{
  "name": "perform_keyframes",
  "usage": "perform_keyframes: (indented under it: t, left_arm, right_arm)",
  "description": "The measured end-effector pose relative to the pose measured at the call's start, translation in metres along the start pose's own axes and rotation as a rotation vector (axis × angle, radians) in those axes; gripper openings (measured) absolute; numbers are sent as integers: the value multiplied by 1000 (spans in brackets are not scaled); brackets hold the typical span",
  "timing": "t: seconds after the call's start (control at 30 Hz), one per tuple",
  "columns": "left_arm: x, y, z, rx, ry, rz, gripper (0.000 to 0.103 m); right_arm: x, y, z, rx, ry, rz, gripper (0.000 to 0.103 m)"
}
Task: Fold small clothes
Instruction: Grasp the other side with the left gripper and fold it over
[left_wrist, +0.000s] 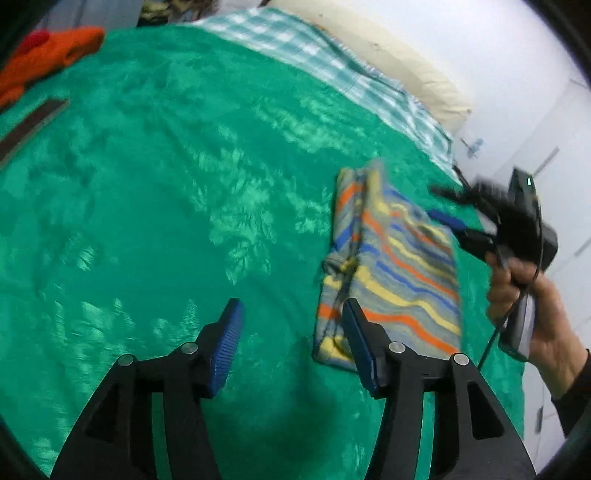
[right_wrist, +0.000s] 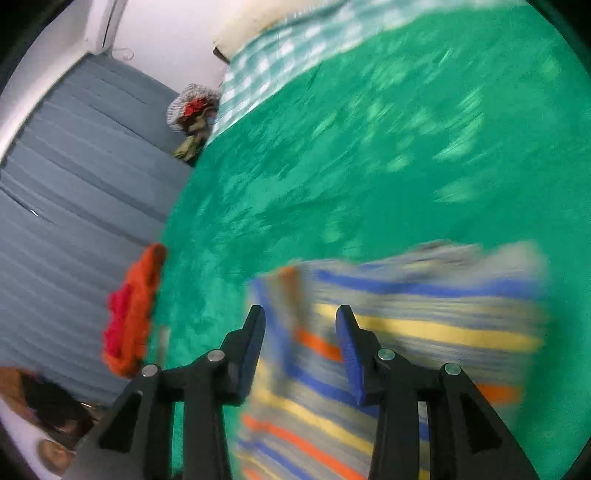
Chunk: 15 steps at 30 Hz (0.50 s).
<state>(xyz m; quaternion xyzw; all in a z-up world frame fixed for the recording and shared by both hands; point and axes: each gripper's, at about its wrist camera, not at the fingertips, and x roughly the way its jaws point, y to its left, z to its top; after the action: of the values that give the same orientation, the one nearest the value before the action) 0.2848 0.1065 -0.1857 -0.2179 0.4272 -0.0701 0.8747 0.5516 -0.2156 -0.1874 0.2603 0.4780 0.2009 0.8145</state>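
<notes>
Both tongs are spread wide with nothing in them, left tongs (left_wrist: 291, 332) and right tongs (right_wrist: 300, 347). The folded striped garment (left_wrist: 399, 266) lies on the green blanket (left_wrist: 166, 166), just right of the left tongs and right under the right ones.

The left wrist view looks along its claw (left_wrist: 291, 325) across the green bed (left_wrist: 147, 184) toward the checked far edge, from some way above. The right wrist view sits nearer, angled down over the striped garment (right_wrist: 424, 332), facing the bed's curtain-side edge. Both share the garment, the green cover and the orange cloth (right_wrist: 129, 314).
</notes>
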Motion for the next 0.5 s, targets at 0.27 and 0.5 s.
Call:
perform_keyframes:
  t: [0.27, 0.5]
  left_arm:
    - [5, -74, -1, 336, 5, -150, 45]
    - [56, -39, -29, 299, 210, -15, 3]
  right_arm:
    - [-96, 16, -88, -347, 12, -174, 40]
    - [-41, -4, -192, -322, 139, -226, 38]
